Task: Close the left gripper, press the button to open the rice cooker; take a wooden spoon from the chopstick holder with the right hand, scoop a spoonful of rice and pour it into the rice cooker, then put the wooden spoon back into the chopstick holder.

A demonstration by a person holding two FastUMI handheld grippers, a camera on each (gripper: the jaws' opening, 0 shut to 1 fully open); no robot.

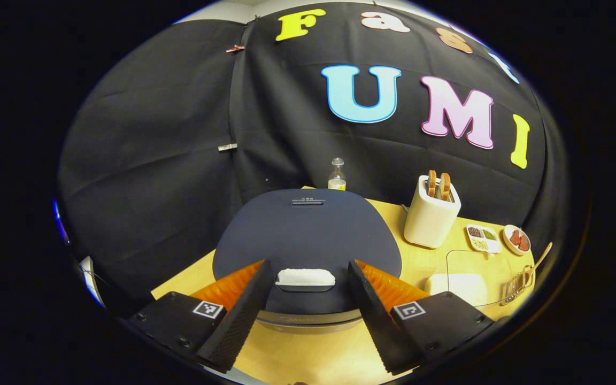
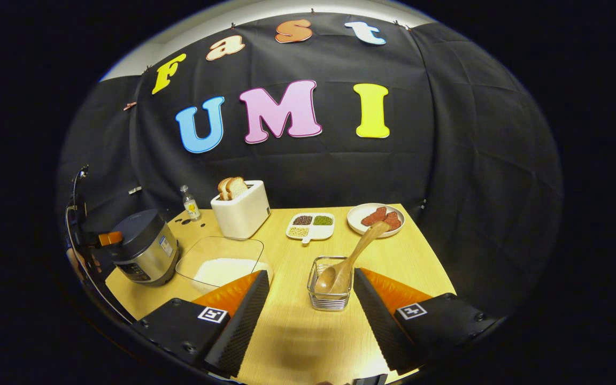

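Two fingers of the left hand-held gripper (image 1: 308, 321) spread wide apart in the left gripper view, grasping nothing. Between them sits the rice cooker (image 1: 308, 240), its dark lid down, with the pale button (image 1: 306, 277) at the lid's front edge lying right in the gap between the fingers; no finger touches it. The cooker stands on the yellow desk (image 1: 308, 353). Behind it is a small clear bottle (image 1: 337, 175). To the right stands a white toaster (image 1: 431, 216) with bread slices poking up, then a divided dish (image 1: 483, 238) of grains and a plate (image 1: 516, 239) of reddish food. A glass container of rice (image 1: 460, 286) lies beside the cooker, and the chopstick holder (image 1: 519, 286) stands at the far right with a wooden spoon handle (image 1: 542, 256) leaning out.

Moving to the right gripper view, the right hand-held gripper (image 2: 310, 315) is likewise released, fingers well apart and holding nothing. The glass chopstick holder (image 2: 330, 299) sits between the fingers, just ahead, with the wooden spoon (image 2: 348, 262) resting in it, bowl down and handle tilted up to the right. The rice (image 2: 222, 267) in its glass container lies to the left, and the closed rice cooker (image 2: 145, 248) stands farther left, with the other gripper near it at the desk's edge.
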